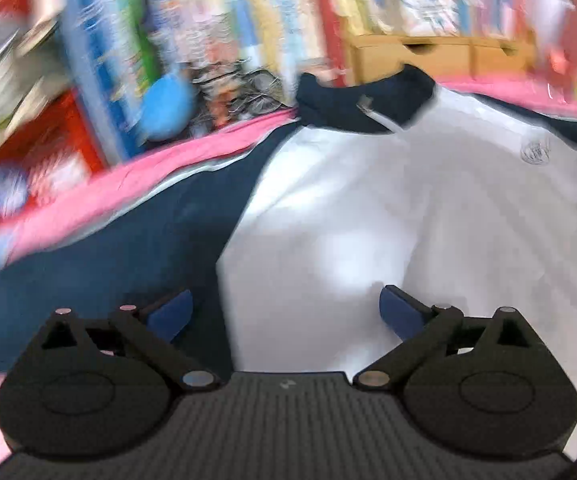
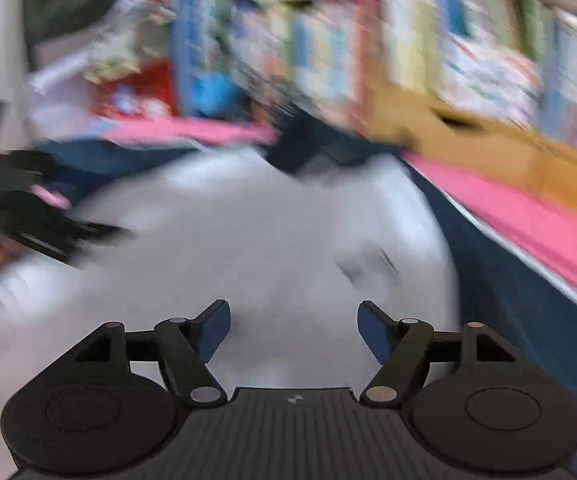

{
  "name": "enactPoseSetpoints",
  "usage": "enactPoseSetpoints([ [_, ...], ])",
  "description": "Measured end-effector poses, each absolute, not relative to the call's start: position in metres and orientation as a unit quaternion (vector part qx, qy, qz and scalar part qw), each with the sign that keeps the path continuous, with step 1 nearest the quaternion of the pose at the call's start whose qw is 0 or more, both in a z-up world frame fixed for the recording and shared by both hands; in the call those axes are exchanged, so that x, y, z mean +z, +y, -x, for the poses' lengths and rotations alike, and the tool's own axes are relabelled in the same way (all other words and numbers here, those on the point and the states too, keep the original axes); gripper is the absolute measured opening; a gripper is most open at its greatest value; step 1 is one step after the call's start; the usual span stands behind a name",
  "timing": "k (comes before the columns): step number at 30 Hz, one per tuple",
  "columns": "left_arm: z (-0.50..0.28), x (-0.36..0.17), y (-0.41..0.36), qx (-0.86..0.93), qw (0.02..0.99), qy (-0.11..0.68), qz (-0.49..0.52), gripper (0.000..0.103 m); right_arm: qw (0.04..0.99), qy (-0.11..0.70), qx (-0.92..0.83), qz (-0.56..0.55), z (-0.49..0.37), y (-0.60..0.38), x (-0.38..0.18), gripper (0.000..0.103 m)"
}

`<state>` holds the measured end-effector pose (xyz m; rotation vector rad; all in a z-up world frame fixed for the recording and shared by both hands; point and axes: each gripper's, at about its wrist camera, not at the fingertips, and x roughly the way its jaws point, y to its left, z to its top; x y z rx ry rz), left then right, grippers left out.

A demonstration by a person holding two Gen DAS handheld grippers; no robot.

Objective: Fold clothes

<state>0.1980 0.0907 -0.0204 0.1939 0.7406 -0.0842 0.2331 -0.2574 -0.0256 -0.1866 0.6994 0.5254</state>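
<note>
Covering most of the pink bedsheet [image 1: 100, 196], a white short-sleeved shirt with navy-blue sleeves and a navy collar [image 1: 368, 208] lies spread flat, front up. The collar [image 1: 364, 100] points toward a row of multicoloured books and boxes [image 1: 224, 40] along the far edge, where a tan wooden drawer unit [image 1: 440, 54] also stands. One navy sleeve [image 1: 120, 240] extends to the left over the pink sheet. A small dark printed emblem [image 1: 534, 152] marks the chest of the white panel.

The left gripper [image 1: 286, 314] hangs above the lower white panel near the sleeve seam; its blue-padded fingers [image 1: 170, 314] stand wide apart with nothing between them. The right gripper [image 2: 294, 330] hangs above the white fabric, its blue fingers [image 2: 372, 330] likewise spread and empty. Both views are blurred; finer detail cannot be told.
</note>
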Motion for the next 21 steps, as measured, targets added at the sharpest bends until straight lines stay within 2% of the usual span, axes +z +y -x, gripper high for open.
enactPoseSetpoints([
  [2,-0.190,-0.022,0.111,-0.010,0.930,0.360,-0.080,0.103,0.912,0.343,0.204,0.091,-0.227,-0.292,-0.038,0.066],
  [3,-0.187,-0.022,0.118,0.006,0.930,0.358,-0.081,0.103,0.918,0.346,0.174,0.088,-0.225,-0.311,-0.044,0.070],
  [4,-0.186,-0.020,0.124,0.020,0.928,0.364,-0.077,0.103,0.925,0.354,0.124,0.067,-0.226,-0.341,-0.044,0.089],
  [5,-0.185,-0.017,0.129,0.035,0.925,0.370,-0.073,0.103,0.929,0.361,0.074,0.045,-0.227,-0.371,-0.045,0.091],
  [6,-0.186,-0.014,0.132,0.052,0.922,0.377,-0.071,0.103,0.931,0.364,0.022,0.029,-0.227,-0.399,-0.046,0.082],
  [8,-0.183,-0.006,0.132,0.076,0.919,0.380,-0.074,0.097,0.933,0.353,-0.065,0.018,-0.217,-0.432,-0.042,0.063],
  [9,-0.181,-0.002,0.130,0.083,0.918,0.380,-0.073,0.095,0.932,0.350,-0.096,0.005,-0.212,-0.447,-0.038,0.057],
  [10,-0.179,0.004,0.124,0.071,0.923,0.374,-0.061,0.095,0.931,0.345,-0.116,-0.013,-0.206,-0.459,-0.034,0.057],
  [12,-0.175,0.015,0.110,0.044,0.931,0.361,-0.037,0.095,0.948,0.305,-0.043,-0.084,-0.186,-0.460,-0.024,0.058],
  [14,-0.170,0.018,0.089,0.007,0.933,0.360,-0.024,0.096,0.952,0.286,0.029,-0.107,-0.178,-0.438,-0.019,0.061],
  [18,-0.166,0.003,0.043,-0.023,0.922,0.379,-0.073,0.097,0.939,0.309,0.130,-0.074,-0.183,-0.379,-0.026,0.063],
  [21,-0.160,-0.012,0.023,-0.015,0.912,0.399,-0.097,0.097,0.931,0.340,0.117,-0.058,-0.194,-0.359,-0.037,0.063],
])
